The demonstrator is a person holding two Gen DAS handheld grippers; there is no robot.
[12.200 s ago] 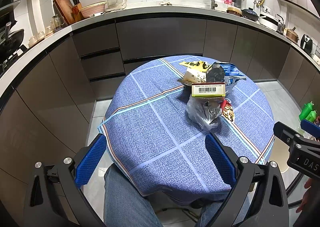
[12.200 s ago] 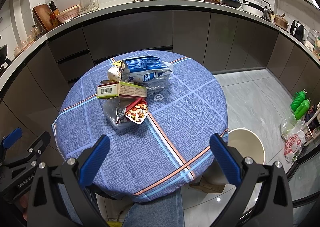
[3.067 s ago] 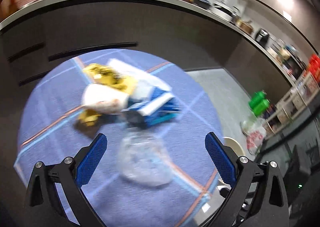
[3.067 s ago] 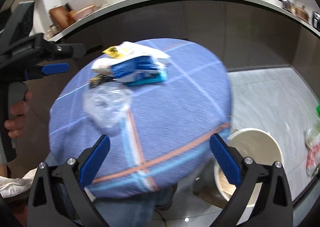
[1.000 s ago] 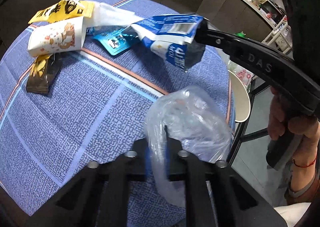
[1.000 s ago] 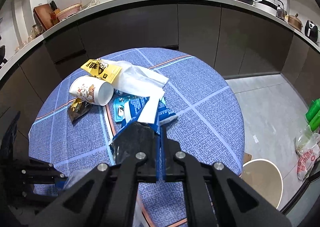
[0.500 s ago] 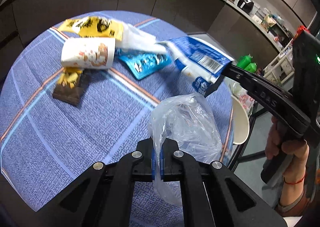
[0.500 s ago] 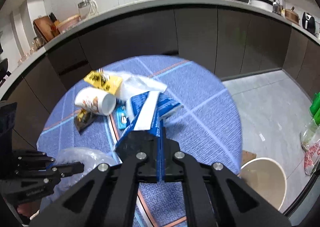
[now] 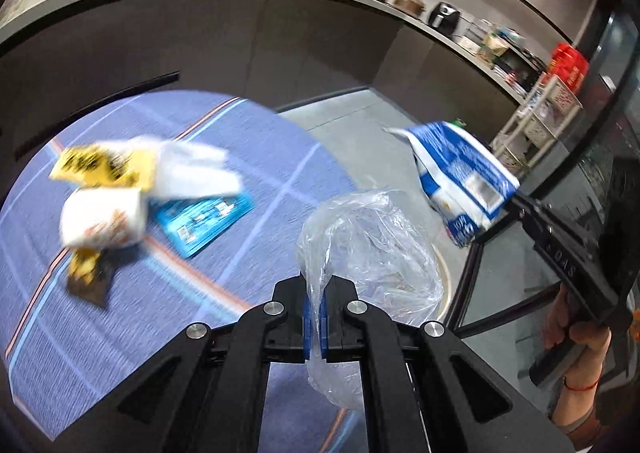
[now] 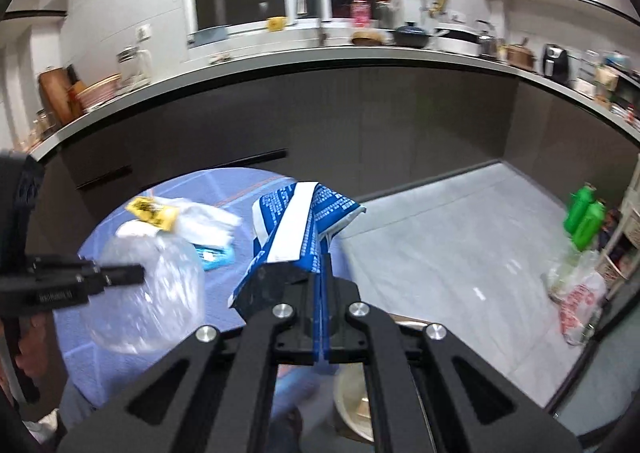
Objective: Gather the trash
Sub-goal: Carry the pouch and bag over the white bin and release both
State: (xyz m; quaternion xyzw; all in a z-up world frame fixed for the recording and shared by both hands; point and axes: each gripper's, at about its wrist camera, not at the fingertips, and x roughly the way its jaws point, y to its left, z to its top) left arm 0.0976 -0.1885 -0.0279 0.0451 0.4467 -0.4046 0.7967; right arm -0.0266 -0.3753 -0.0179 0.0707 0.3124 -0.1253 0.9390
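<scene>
Both grippers are carrying trash, lifted clear of the round table (image 9: 260, 157) with its blue checked cloth. The left gripper (image 9: 315, 317) has its fingers pinched tight on a fold of a clear plastic bag (image 9: 372, 249), which billows up ahead of the jaws and also hangs a little below them. The right gripper (image 10: 320, 321) is clamped just as narrowly on the edge of a blue-and-white packet (image 10: 298, 231); that packet stands up crumpled from between the fingers, and from the left camera it shows out beyond the table's edge, over the grey floor (image 10: 460, 249). Under the two loads sits a pale round bin (image 10: 352, 405), partly hidden behind the right gripper's frame; in the left view only an arc of its rim peeks out behind the clear bag. Four or so pieces are on the cloth, all blurred: a yellow wrapper (image 9: 96, 169), a white sheet of plastic or paper (image 9: 192, 169) touching it, a white paper cup (image 9: 104, 217) on its side, a flat teal packet (image 9: 200, 217) just beside the cup, and a dark wrapper (image 9: 86, 277) near the table's edge. Green bottles (image 10: 584, 219) stand on the floor well apart, by a shelf.
</scene>
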